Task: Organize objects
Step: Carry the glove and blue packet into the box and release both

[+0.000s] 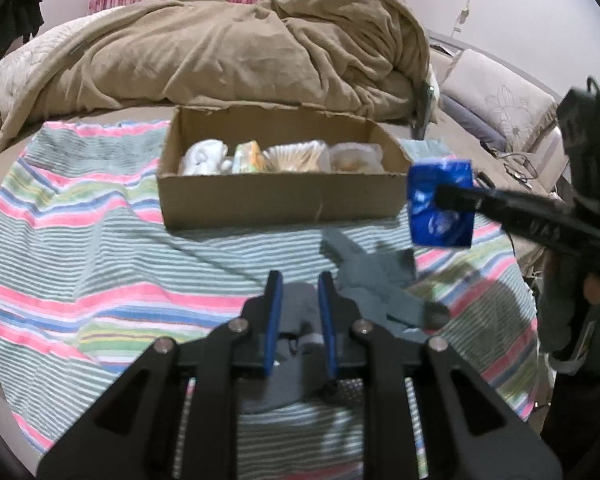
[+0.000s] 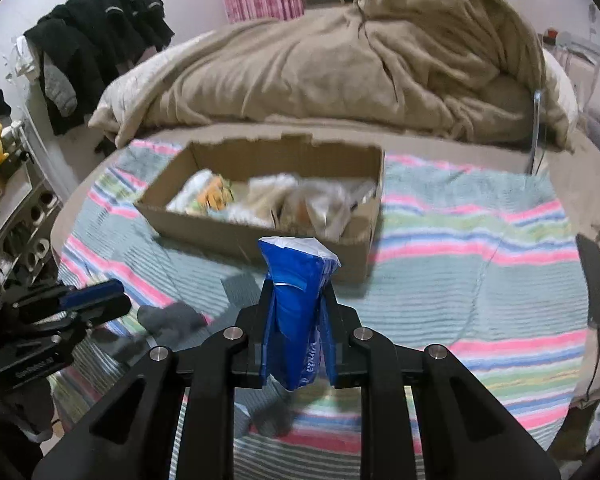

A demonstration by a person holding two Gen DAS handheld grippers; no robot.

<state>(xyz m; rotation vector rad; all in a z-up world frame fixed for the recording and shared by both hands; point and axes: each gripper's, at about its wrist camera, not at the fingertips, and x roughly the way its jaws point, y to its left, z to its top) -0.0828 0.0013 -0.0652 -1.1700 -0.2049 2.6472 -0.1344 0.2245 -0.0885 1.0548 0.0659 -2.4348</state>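
The right gripper (image 2: 298,312) is clamped on a blue packet (image 2: 300,304), which is held in the air, upright between the fingers, short of the cardboard box (image 1: 280,200) ahead. The left gripper (image 1: 299,312) is seen with its jaws spread and nothing between them, above grey socks (image 1: 380,284) lying on the striped blanket (image 1: 100,260).

The box is already occupied by several wrapped items, leaving free space only at its near right corner. A snag on the front wall, or a release before the rim is cleared, could drop the packet onto the blanket.

White lettering on the packet is present but cannot be read.
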